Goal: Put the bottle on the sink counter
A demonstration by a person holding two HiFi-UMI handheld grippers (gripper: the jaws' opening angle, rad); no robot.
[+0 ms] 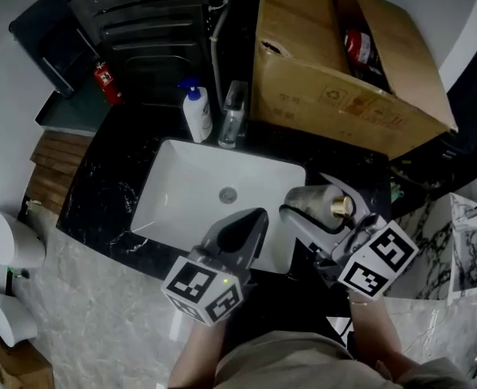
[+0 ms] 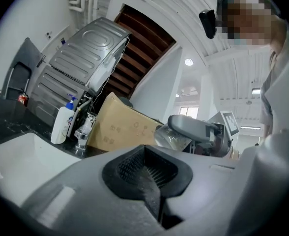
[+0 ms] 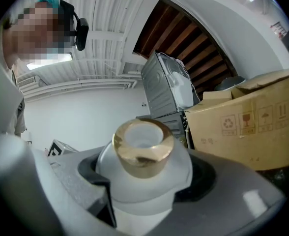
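Head view: a big cardboard box [image 1: 344, 63] stands just beyond the right gripper [image 1: 315, 217], filling the black counter [image 1: 100, 189] there. The white basin [image 1: 182, 193] spreads to that gripper's left, under the left gripper [image 1: 248, 224], whose jaws are pressed together on nothing. A pump bottle [image 1: 197, 112] and a faucet [image 1: 233, 118] stand farther beyond. The right gripper clamps the gold-necked bottle [image 1: 310, 199] over the basin's right edge; the jaws hide its base.
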